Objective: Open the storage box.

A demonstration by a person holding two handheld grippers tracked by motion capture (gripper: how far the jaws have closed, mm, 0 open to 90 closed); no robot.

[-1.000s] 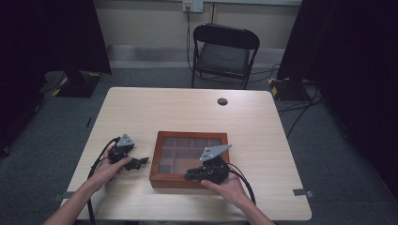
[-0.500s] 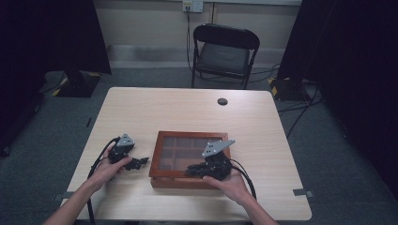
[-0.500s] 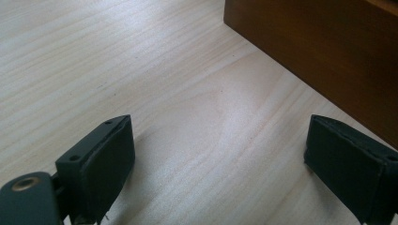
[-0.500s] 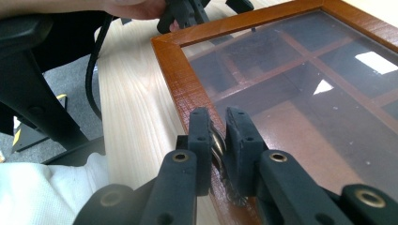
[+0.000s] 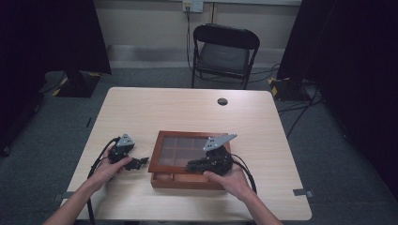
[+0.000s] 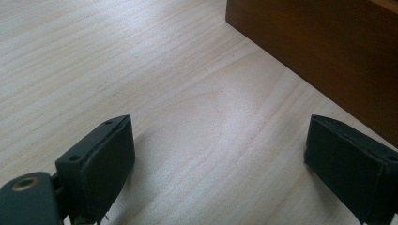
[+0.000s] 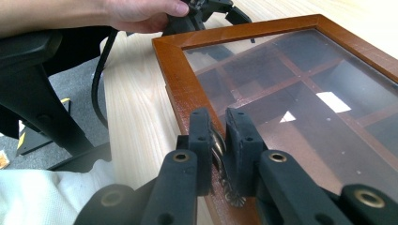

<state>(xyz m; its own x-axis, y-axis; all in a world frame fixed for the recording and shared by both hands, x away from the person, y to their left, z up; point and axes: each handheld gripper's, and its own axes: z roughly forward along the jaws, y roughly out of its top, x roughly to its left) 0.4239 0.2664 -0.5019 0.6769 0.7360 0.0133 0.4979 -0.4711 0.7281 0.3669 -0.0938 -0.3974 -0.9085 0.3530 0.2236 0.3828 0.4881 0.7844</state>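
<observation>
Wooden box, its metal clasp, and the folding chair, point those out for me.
wooden box point(image 5: 165, 180): high view, front wall.
metal clasp point(image 7: 218, 149): right gripper view, part pinched between the jaws.
folding chair point(image 5: 222, 57): high view, seat.

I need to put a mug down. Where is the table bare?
The far half of the table, between the box and the grommet, is bare, as is the right edge. The near side is crowded by the box and both hand-held grippers.
</observation>
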